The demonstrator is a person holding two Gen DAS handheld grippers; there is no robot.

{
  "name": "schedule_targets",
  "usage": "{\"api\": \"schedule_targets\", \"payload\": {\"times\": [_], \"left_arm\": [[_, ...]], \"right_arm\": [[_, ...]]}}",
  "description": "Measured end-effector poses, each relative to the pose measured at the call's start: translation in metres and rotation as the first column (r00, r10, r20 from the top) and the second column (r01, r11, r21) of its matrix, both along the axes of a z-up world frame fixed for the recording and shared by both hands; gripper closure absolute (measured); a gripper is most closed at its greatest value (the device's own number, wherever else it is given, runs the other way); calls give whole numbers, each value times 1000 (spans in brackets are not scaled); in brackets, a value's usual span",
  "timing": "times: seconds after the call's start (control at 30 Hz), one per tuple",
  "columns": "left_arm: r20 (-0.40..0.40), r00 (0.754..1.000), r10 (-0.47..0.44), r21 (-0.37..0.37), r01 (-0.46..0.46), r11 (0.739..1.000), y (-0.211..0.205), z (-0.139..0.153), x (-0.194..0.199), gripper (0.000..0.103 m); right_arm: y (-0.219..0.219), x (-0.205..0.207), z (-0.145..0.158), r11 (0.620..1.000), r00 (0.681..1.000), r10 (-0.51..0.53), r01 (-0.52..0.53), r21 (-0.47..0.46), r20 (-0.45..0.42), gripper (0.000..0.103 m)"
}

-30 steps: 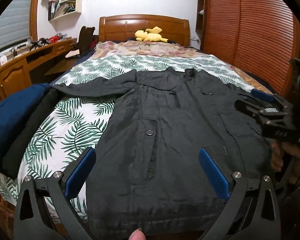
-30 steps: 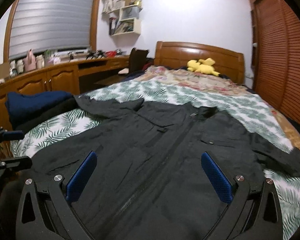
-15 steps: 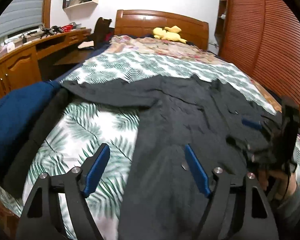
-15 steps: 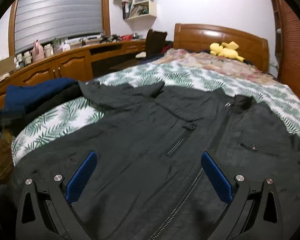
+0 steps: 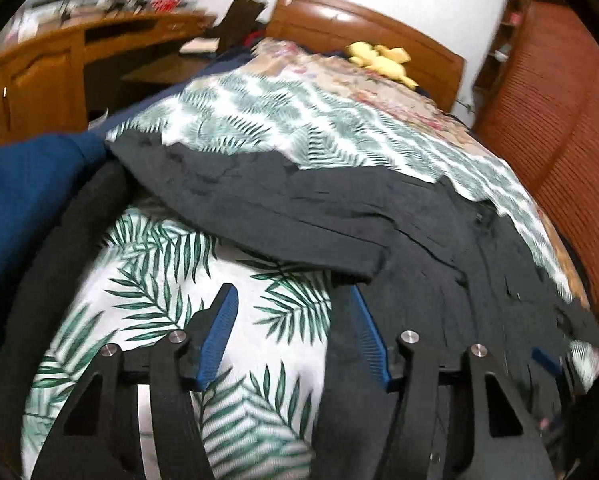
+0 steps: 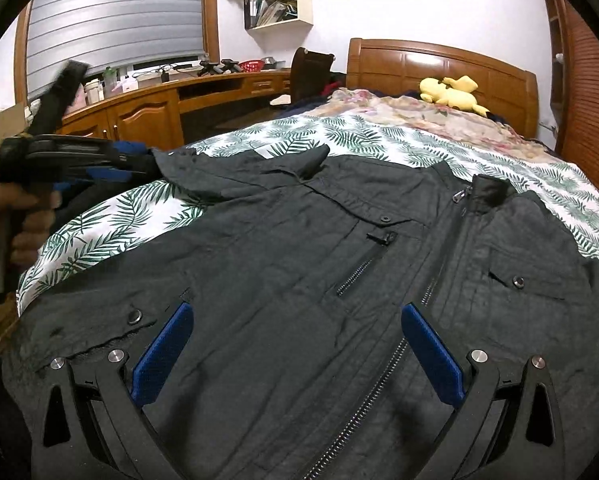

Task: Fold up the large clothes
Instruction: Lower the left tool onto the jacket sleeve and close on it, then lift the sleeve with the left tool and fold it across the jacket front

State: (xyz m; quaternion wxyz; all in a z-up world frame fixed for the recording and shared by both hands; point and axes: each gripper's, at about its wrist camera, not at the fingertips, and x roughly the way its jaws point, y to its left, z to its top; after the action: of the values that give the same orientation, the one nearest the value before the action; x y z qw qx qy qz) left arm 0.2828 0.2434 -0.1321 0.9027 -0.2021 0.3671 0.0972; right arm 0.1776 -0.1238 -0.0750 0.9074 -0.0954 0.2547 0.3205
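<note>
Jacket [image 6: 307, 264], dark grey, lies front-up and spread flat across the foot end of the bed [image 6: 379, 136], collar toward the headboard, zip closed, one sleeve [image 5: 235, 200] stretched toward the bed's left edge. Step in hand, by my reading: reaching for that sleeve to start the first fold; nothing is folded yet. Left gripper [image 5: 291, 332] hangs over the leaf-print cover beside the jacket's side seam, below the sleeve; its jaws have just been closing and stand about half open, with only bare cover between the pads, no cloth gripped. Right gripper [image 6: 295, 352] hovers low over the jacket's lower front, jaws wide apart, pads clear of the fabric, holding nothing. Next move likely calls for the left gripper to go forward to the sleeve, pinch it near the cuff or mid-arm, and carry it across the chest; the right could pin the body meanwhile. Surroundings: a blue and black pile of clothing [image 5: 31, 200] sits at the bed's left edge, touching the sleeve end, and may snag the pick. Yellow plush toy [image 6: 453, 92] rests by the headboard, well apart. Wooden desk [image 6: 147, 108] runs along the left wall.
</note>
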Motion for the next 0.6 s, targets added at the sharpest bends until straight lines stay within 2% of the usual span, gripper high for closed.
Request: {"api": "schedule_targets", "payload": {"times": [0.13, 0.23, 0.37, 0.47, 0.53, 0.6], "left_arm": [[-20, 1000, 20, -51, -21, 998, 11, -16, 21, 44], [-32, 998, 46, -124, -49, 991, 23, -29, 36, 44], [-56, 996, 74, -184, -84, 979, 38, -44, 59, 46], [-89, 991, 101, -196, -117, 974, 50, -54, 74, 62], [-96, 991, 97, -205, -115, 972, 54, -56, 80, 93], [-81, 993, 81, -156, -93, 983, 47, -48, 85, 99]], "right_arm": [[9, 0, -1, 1000, 1000, -3, 3, 2, 12, 0], [16, 3, -3, 1000, 1000, -4, 4, -2, 12, 0], [18, 3, -4, 1000, 1000, -3, 3, -1, 14, 0], [15, 4, -4, 1000, 1000, -3, 3, 7, 14, 0], [15, 4, -4, 1000, 1000, -2, 2, 12, 13, 0], [14, 4, -5, 1000, 1000, -2, 2, 18, 15, 0]]}}
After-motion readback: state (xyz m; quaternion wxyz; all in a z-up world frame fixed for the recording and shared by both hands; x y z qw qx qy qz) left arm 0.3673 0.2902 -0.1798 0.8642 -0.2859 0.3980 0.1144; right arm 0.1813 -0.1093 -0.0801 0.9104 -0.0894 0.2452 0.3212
